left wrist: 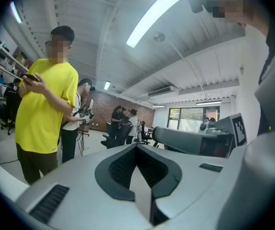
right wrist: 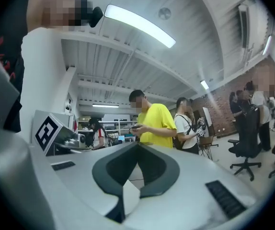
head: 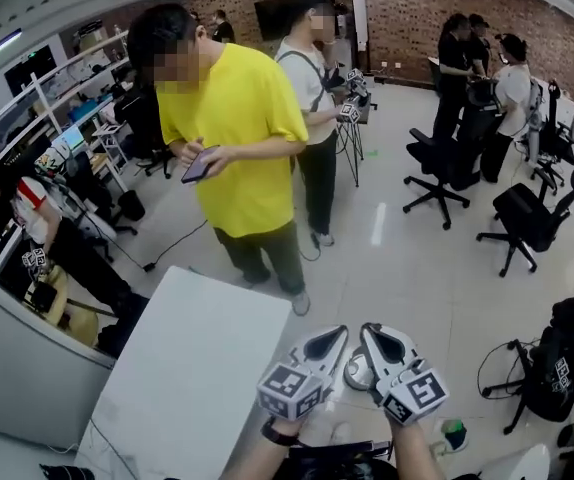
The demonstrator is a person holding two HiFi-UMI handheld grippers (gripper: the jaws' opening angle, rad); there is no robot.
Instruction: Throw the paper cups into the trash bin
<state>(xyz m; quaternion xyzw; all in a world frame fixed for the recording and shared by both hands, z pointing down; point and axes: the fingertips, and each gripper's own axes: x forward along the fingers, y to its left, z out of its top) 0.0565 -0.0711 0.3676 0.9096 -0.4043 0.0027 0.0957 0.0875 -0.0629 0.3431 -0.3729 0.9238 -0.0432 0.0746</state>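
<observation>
Holding left gripper (head: pixel 333 336) and right gripper (head: pixel 373 332) side by side, level, pointing ahead, both pairs of fingers clenched on nothing. Below the tips, on the floor (head: pixel 417 258), a round grey thing (head: pixel 355 373), maybe the trash bin. White desk (head: pixel 187 368) leftward. No paper cups in view, so neither hand judged nearer.

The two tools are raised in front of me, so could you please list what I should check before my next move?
1. Nothing in the left tool: ok, jaws together, empty.
2. Nothing in the right tool: ok, jaws together, empty.
3. A paper cup in sight: not ok, none shows on the white table.
4. The trash bin located: cannot tell; only a round grey thing shows on the floor between the tools.
5. Way ahead free: not ok, the person in the yellow shirt stands just beyond the table.
</observation>
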